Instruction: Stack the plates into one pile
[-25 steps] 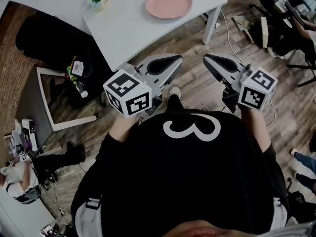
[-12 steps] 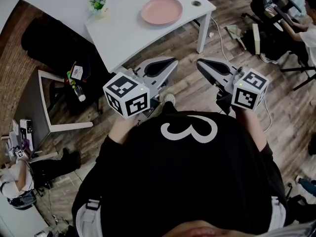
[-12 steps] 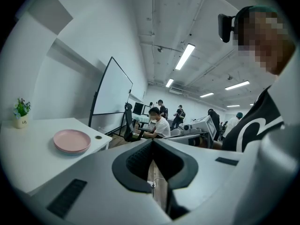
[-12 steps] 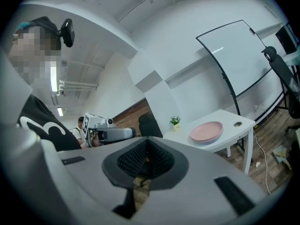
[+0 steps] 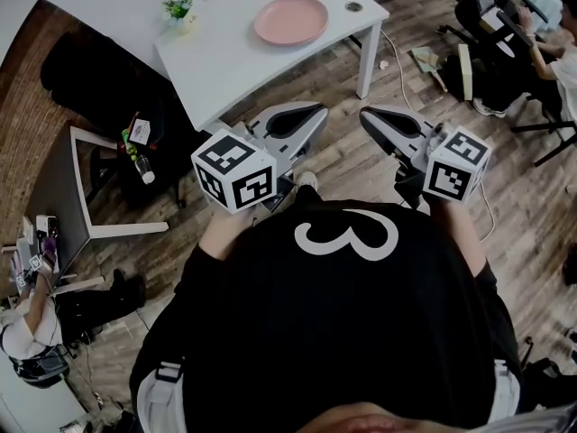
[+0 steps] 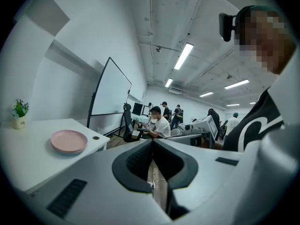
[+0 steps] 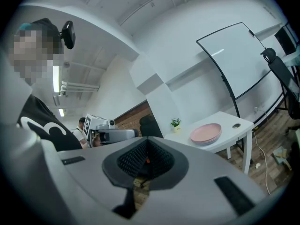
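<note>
The white bench is the biggest thing here. It stands on the wood floor, out in front of the person.

The person holds both arms bent and close to the chest, on the near side of the bench. Neither hand reaches over the bench; both are above the floor.

The left hand-held gripper points ahead toward the bench and tips down a little. Its jaws are clenched together with nothing in them, and the left gripper view shows the two dark pads meeting. The right hand-held gripper points ahead too and lies about flat. Its jaws are also closed tight and empty, as the right gripper view shows. The two noses lean in toward each other but do not touch.

The pink plates sit on the bench, near its far right end and well apart from both grippers. They lie flat in one pile, open side up. They are round, so no side is longer than another. A small round hole in the bench top is just beside them.

A tiny potted plant stands at the other end of the bench.
</note>
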Demonstrator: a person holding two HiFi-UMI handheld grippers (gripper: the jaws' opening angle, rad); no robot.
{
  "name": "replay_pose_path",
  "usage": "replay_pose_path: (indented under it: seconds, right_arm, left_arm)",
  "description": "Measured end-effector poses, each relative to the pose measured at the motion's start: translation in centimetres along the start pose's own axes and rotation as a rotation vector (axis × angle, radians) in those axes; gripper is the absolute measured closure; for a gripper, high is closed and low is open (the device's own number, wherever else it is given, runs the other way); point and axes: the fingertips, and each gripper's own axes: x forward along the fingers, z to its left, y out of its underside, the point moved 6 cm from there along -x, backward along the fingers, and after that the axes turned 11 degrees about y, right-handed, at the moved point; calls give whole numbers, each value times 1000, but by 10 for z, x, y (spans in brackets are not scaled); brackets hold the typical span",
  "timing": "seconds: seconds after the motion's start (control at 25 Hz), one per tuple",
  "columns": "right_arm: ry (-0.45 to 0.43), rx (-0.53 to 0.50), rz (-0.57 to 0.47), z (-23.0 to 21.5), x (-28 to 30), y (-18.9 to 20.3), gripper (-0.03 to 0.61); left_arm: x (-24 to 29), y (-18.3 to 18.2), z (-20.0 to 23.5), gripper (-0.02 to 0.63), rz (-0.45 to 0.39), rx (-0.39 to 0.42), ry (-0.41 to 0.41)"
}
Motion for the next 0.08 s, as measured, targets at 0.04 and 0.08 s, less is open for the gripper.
replay_pose_path:
  seconds: [0.04,0.08]
  right_arm:
    - [0,0,-2,-1,-2,0,555]
    - [0,1,-3,-1,-5,-1,555]
  left_arm:
    - [2,0,-2,598,2,0,1]
    - [4,0,-3,598,4,1,2]
